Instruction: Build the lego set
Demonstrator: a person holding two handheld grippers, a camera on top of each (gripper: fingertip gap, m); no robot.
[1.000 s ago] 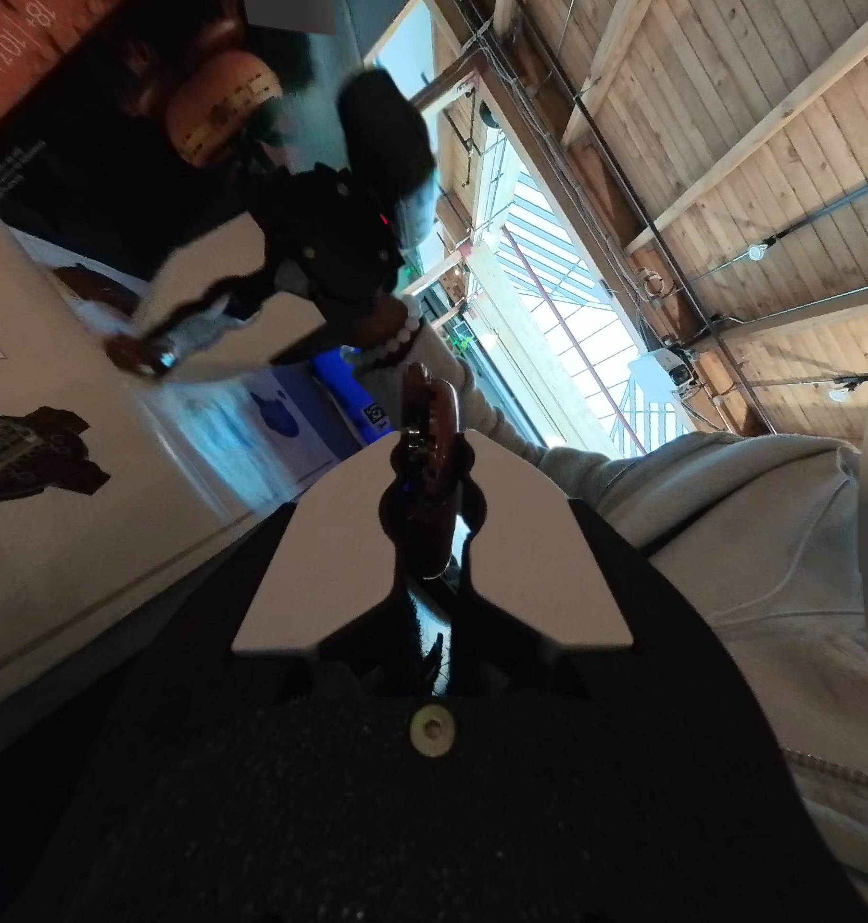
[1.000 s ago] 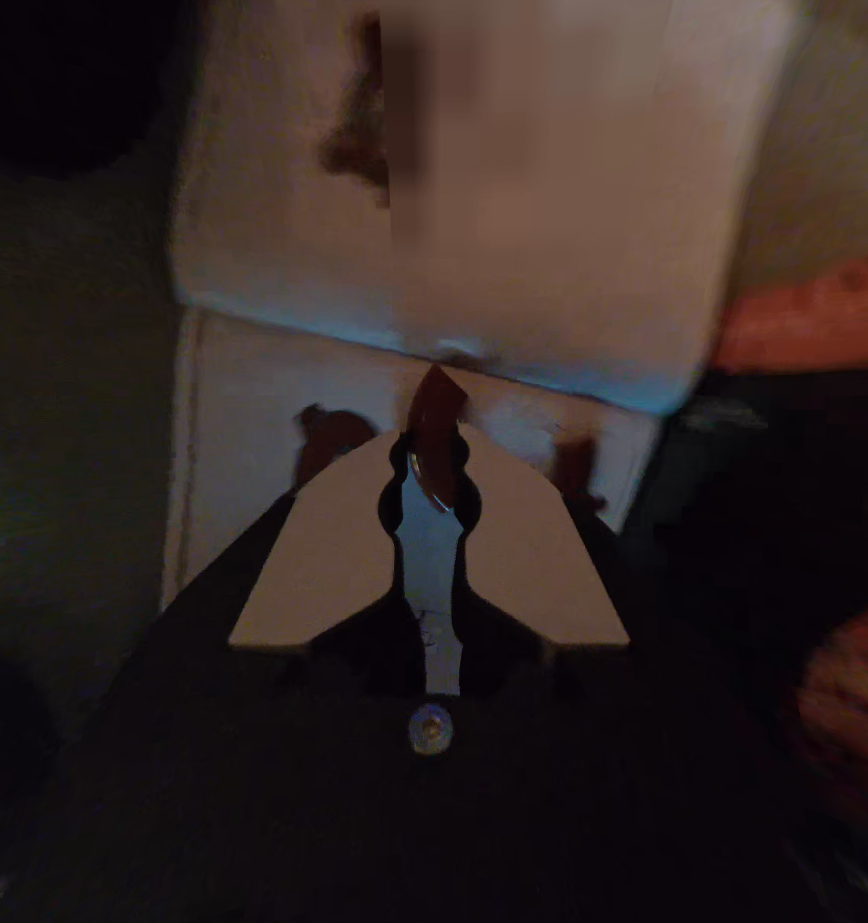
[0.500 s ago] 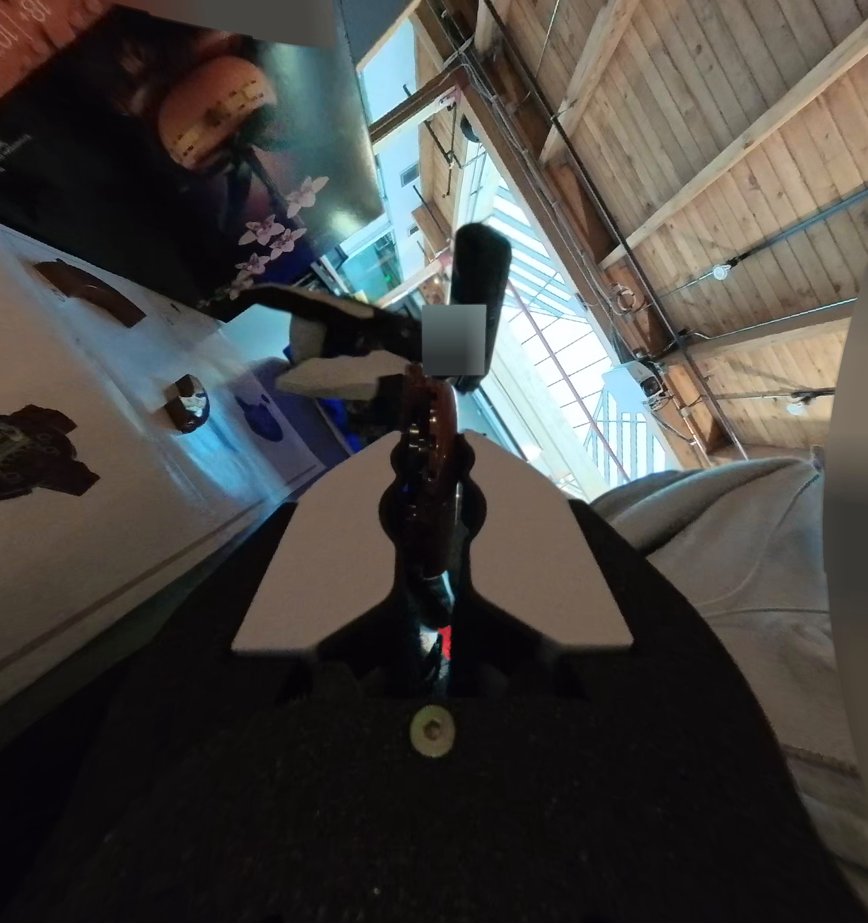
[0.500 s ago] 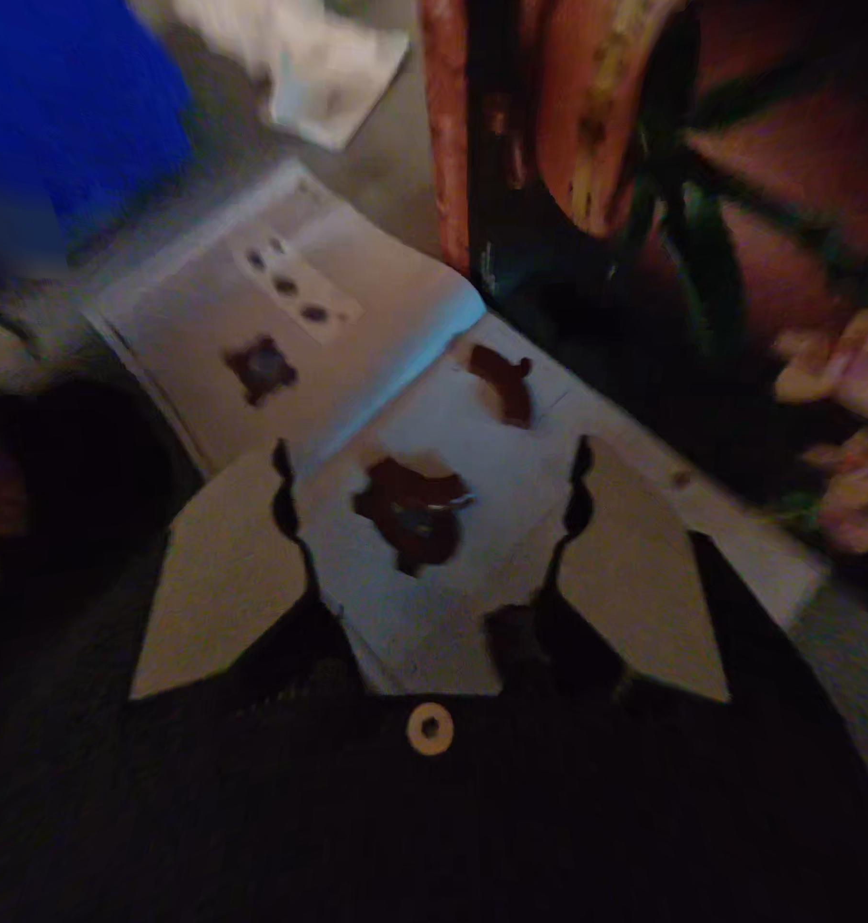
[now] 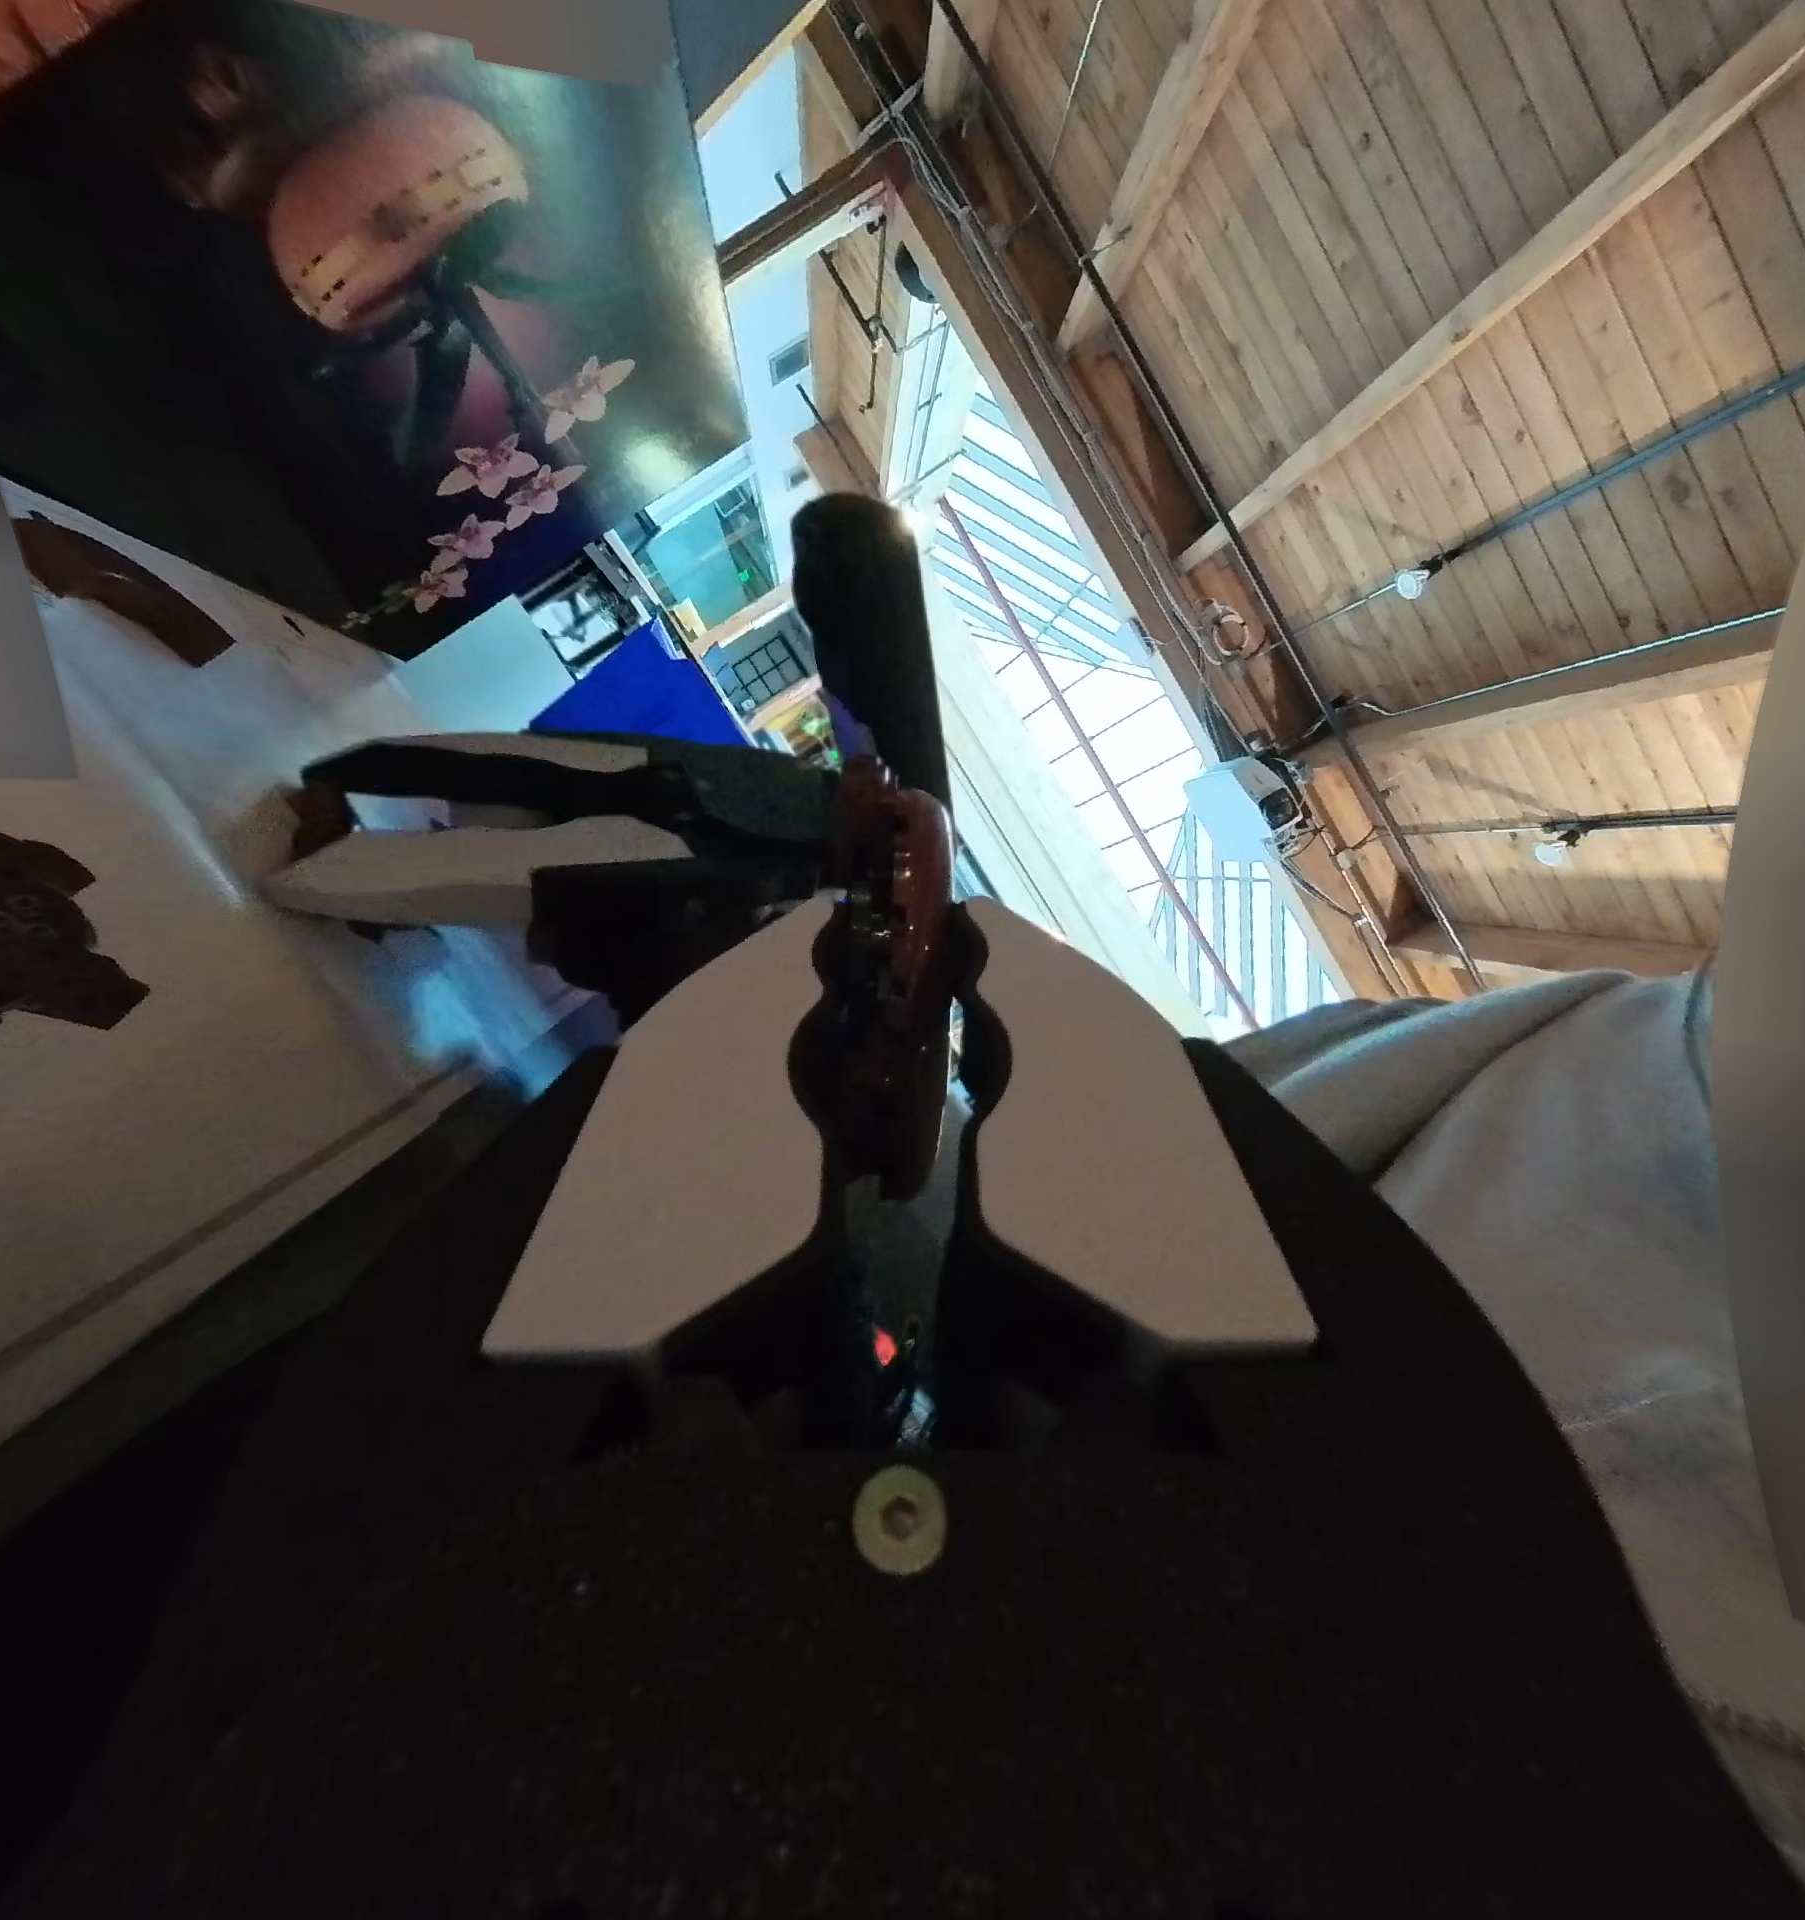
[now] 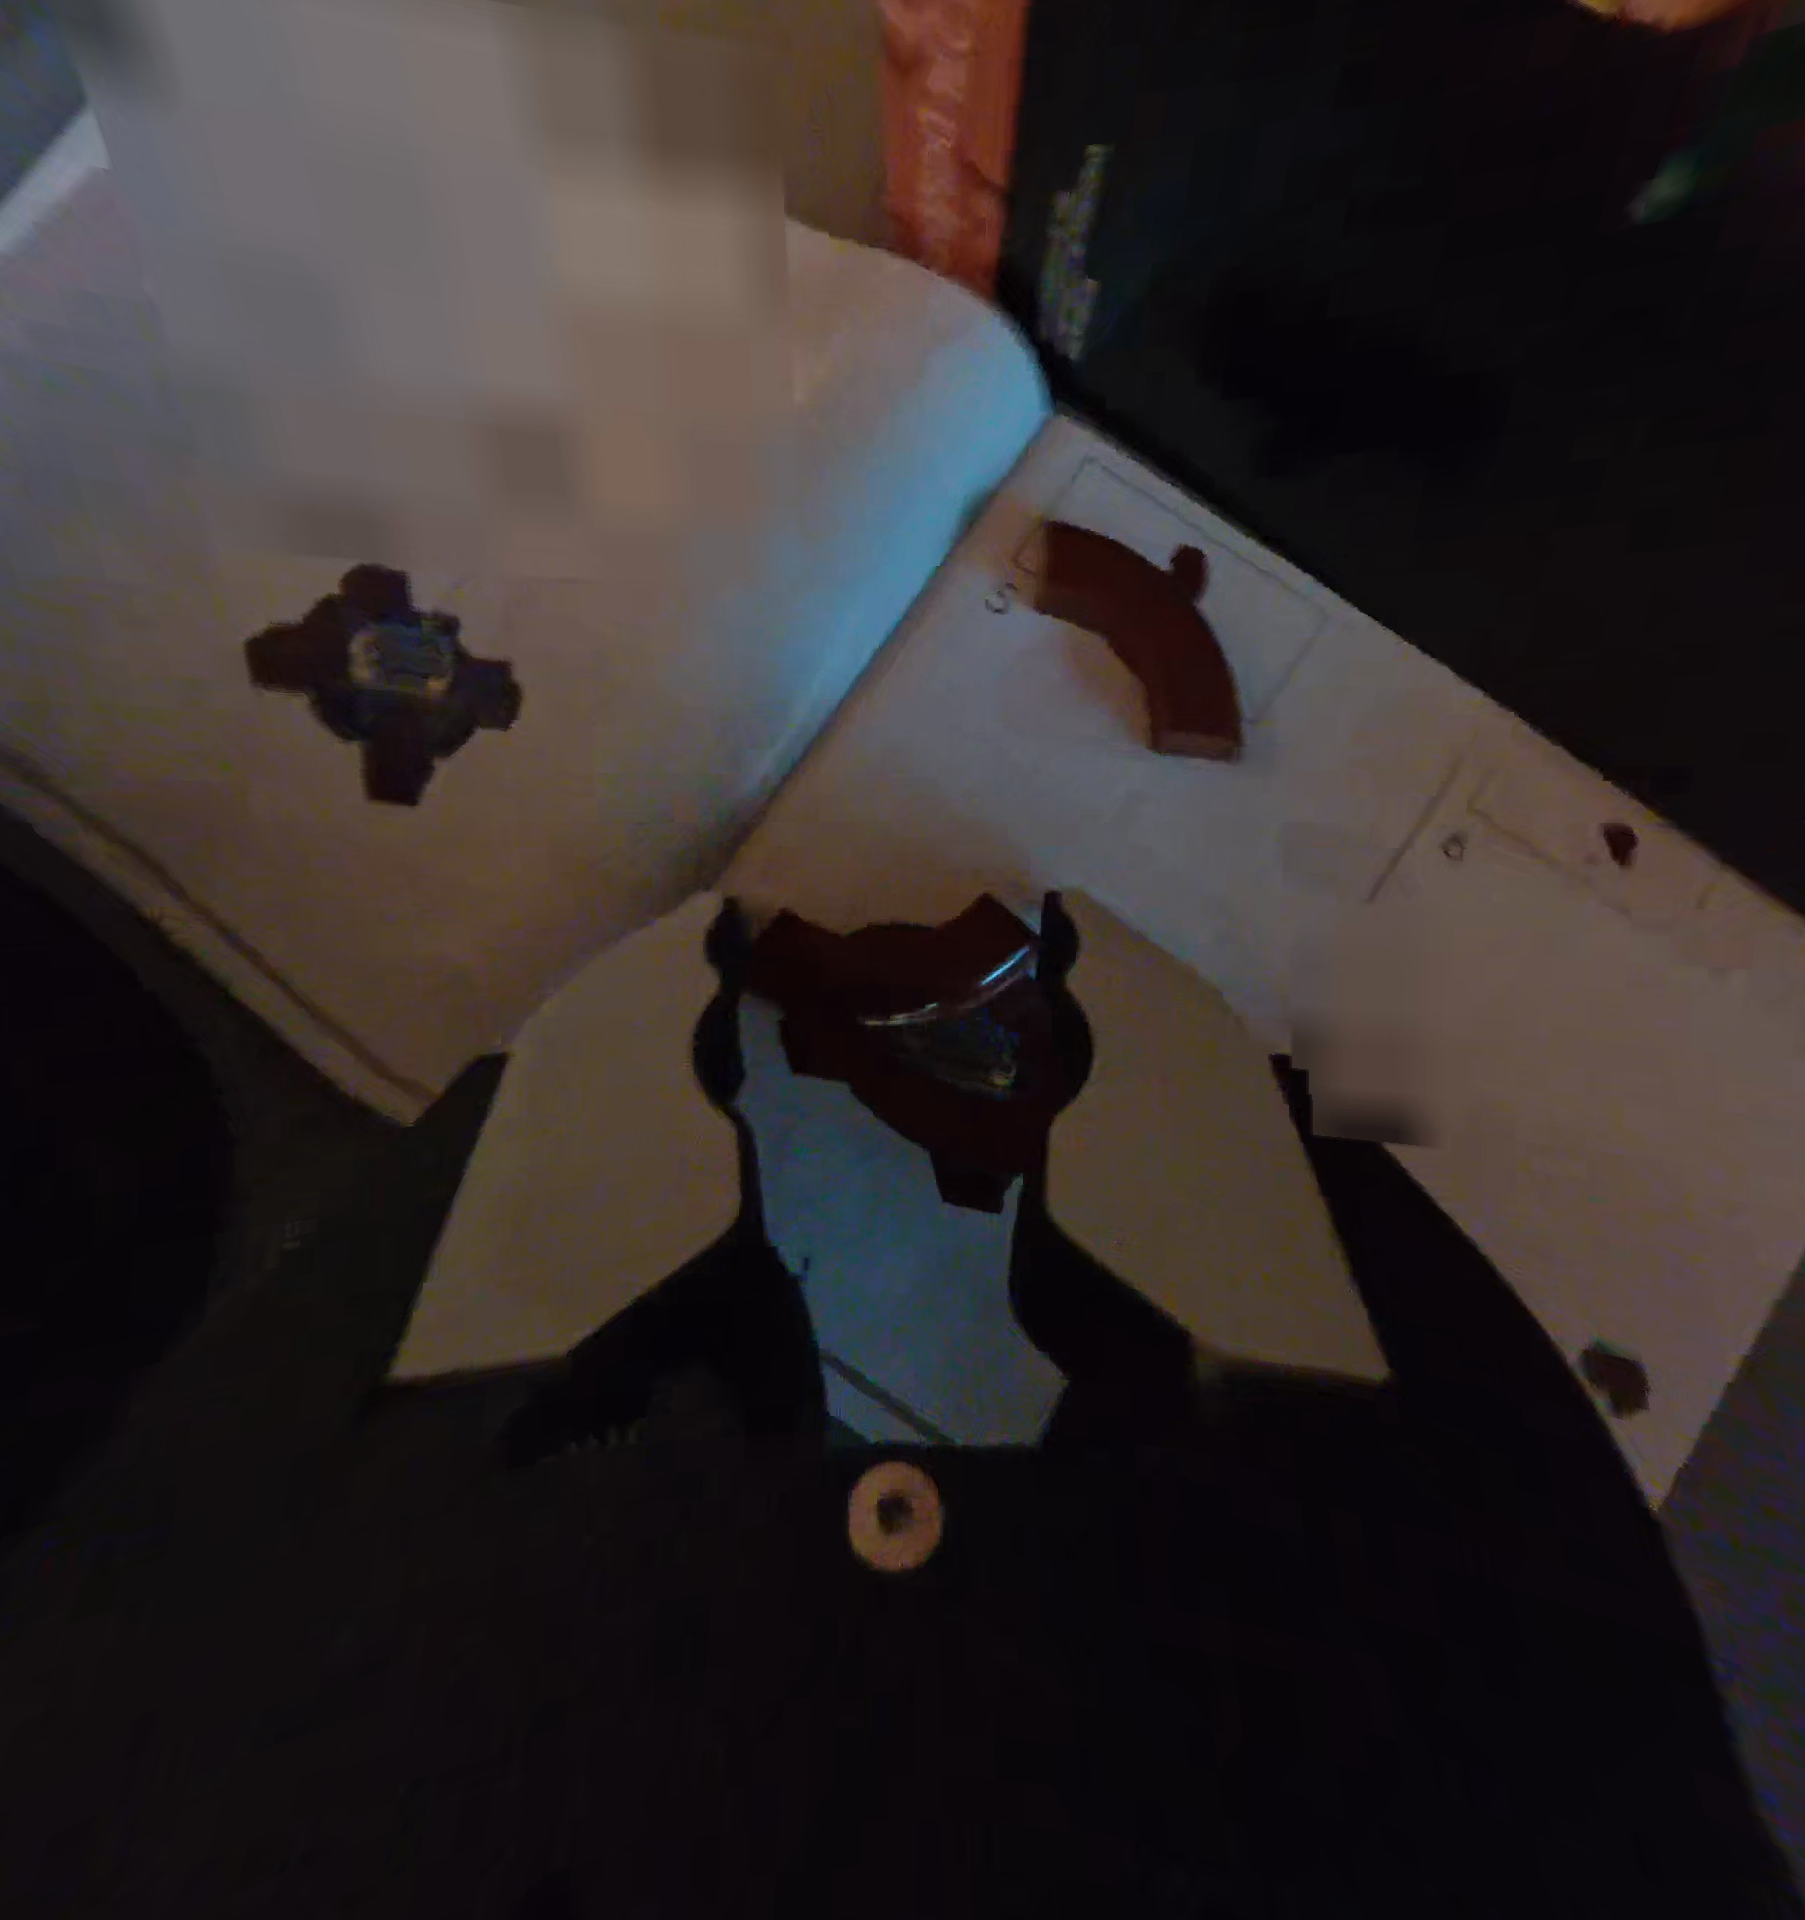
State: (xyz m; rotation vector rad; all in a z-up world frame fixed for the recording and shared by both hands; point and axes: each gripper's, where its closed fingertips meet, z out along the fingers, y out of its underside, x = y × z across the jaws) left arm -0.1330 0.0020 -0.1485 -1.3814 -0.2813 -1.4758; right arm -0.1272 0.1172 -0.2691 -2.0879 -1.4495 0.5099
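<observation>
Black tongs point(image 5: 893, 914), white-faced fingers point(image 5: 690, 1122), brass screw point(image 5: 899, 1523)

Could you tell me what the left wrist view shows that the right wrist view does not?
Only the left wrist view shows the wooden ceiling, the window, a grey sleeve and the left gripper shut on a dark brown piece. Only the right wrist view shows a small brown bit and the brown piece between the right gripper's open fingers. Both show the white booklet, the curved brown piece and the right gripper.
</observation>
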